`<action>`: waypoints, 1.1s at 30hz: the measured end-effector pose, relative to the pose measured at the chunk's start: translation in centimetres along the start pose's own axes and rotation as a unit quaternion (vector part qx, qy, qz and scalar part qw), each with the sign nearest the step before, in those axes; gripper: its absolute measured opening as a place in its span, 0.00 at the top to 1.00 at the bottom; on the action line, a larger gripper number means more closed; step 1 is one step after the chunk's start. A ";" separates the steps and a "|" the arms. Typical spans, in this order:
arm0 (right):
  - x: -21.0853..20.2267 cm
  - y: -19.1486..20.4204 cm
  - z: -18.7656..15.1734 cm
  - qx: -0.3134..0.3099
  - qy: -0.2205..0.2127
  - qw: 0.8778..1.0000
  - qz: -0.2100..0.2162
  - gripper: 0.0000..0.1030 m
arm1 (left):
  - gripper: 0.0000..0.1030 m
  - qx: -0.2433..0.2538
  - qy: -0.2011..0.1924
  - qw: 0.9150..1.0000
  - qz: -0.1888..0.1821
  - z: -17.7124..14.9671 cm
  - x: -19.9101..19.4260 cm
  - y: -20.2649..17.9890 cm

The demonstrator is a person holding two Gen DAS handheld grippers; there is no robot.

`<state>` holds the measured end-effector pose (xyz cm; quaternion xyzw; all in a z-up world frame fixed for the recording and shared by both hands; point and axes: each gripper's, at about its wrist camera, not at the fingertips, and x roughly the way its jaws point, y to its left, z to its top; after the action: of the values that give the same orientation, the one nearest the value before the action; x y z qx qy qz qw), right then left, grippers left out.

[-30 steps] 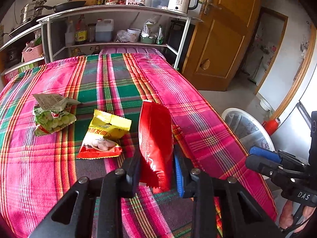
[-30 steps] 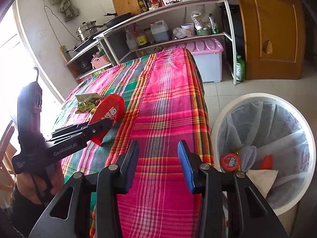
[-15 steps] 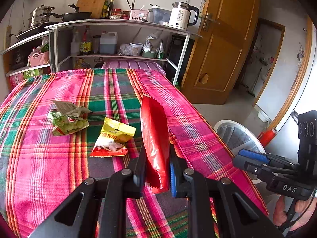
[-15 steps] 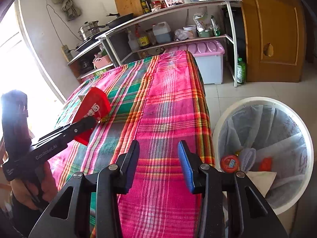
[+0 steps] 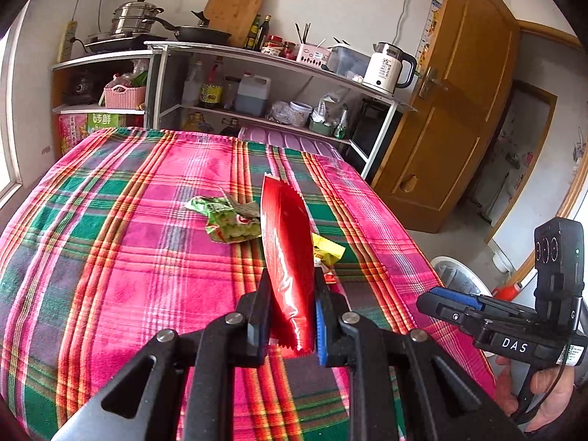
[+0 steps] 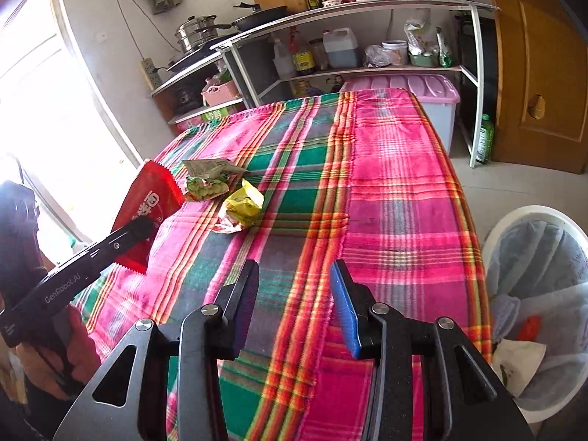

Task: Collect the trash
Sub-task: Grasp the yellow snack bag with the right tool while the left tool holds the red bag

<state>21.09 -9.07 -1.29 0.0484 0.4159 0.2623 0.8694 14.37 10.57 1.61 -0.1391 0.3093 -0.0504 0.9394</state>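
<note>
My left gripper (image 5: 290, 294) is shut on a red snack wrapper (image 5: 284, 242), held upright above the plaid tablecloth (image 5: 128, 257). From the right wrist view the same red wrapper (image 6: 150, 202) hangs at the far left in the left gripper (image 6: 141, 229). On the cloth lie a green wrapper (image 5: 228, 220) (image 6: 205, 182) and a yellow wrapper (image 5: 327, 251) (image 6: 242, 205). My right gripper (image 6: 292, 297) stands open over the near right part of the cloth, nothing between its fingers; it also shows as the right gripper (image 5: 437, 296) at the table's right edge.
A white trash bin (image 6: 533, 220) lined with a bag and holding some litter stands on the floor right of the table (image 5: 452, 275). Metal shelves (image 6: 367, 11) with pots, bottles and a kettle line the far wall. A wooden door (image 5: 459, 110) is at the right.
The left gripper closed tighter on the red wrapper and carried it up and leftward, so the green and yellow wrappers now sit behind it. The right gripper shifted toward the table.
</note>
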 end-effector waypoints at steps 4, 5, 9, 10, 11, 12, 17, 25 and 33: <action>1.7 1.6 0.9 -0.009 0.009 1.000 0.009 0.60 | 0.81 -0.011 -0.006 1.000 0.003 -0.3 -0.6 1.5; 2.2 2.0 1.1 -0.010 0.012 1.000 0.011 0.60 | 0.81 -0.013 -0.008 1.000 0.003 -0.4 -0.8 1.9; 4.0 3.0 2.1 -0.007 0.020 1.000 0.017 0.60 | 0.81 -0.021 -0.013 1.000 0.005 -0.5 -1.3 3.2; 4.3 3.2 2.4 -0.005 0.020 1.000 0.019 0.59 | 0.81 -0.023 -0.015 1.000 0.005 -0.5 -1.4 3.4; 4.8 3.5 2.7 -0.004 0.021 1.000 0.020 0.56 | 0.81 -0.025 -0.017 1.000 0.006 -0.5 -1.5 3.7; 5.1 3.6 2.9 -0.003 0.022 1.000 0.020 0.54 | 0.81 -0.027 -0.019 0.999 0.006 -0.5 -1.6 4.0; 7.1 4.3 3.8 0.002 0.031 0.999 0.015 0.53 | 0.81 -0.036 -0.025 0.999 0.009 -0.4 -2.0 5.1; 9.7 4.4 4.6 0.019 0.048 0.999 0.000 0.53 | 0.81 -0.042 -0.025 0.999 0.009 -0.6 -2.0 6.1; 10.3 5.3 4.6 -0.009 0.048 0.999 -0.018 0.69 | 0.81 -0.043 -0.020 0.999 0.008 -0.5 -1.6 6.4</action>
<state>27.70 1.19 -3.94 0.0202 0.4553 0.2522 0.8536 12.81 16.90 0.27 -0.1779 0.2939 -0.0262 0.9388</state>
